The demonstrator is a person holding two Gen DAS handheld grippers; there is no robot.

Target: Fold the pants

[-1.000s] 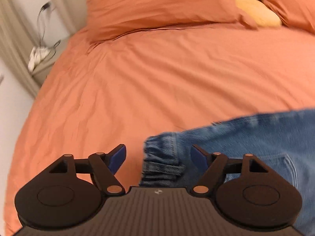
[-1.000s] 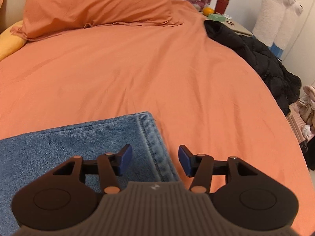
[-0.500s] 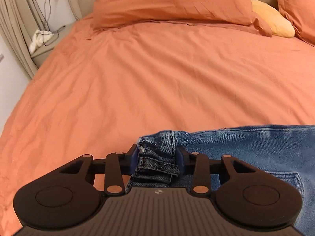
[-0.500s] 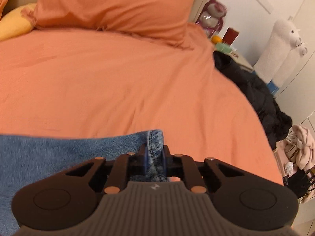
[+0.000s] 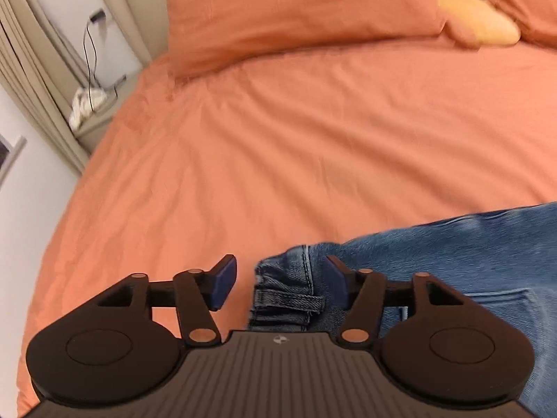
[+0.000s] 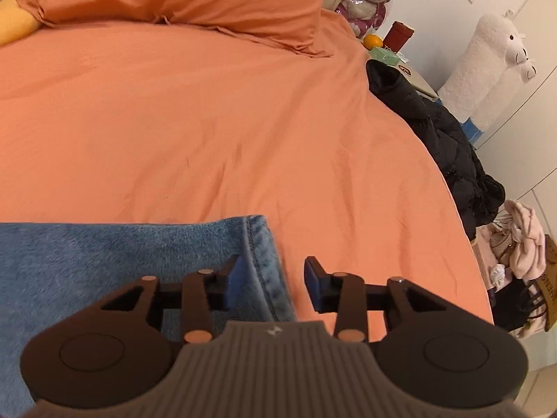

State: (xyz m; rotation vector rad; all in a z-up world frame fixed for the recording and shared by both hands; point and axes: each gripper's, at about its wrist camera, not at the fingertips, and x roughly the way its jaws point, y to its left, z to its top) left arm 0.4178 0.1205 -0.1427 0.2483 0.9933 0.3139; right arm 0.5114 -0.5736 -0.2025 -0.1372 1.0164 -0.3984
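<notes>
Lying between spread left fingers (image 5: 222,284), jeans (image 5: 292,296) waistband, hem between parted right fingers (image 6: 315,285)

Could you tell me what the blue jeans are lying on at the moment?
The jeans lie flat on the orange duvet, which shows all around their edge in both views. Whatever is directly beneath the denim is covered, so nothing else can be confirmed there.

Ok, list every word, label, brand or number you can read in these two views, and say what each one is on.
None can be read for certain.
Tan bag strap, right edge: dark letters, cut off and too blurred.
Red container and green box on the nightstand: print too small.
Each hand-held gripper: a small round emblem, no words.
</notes>
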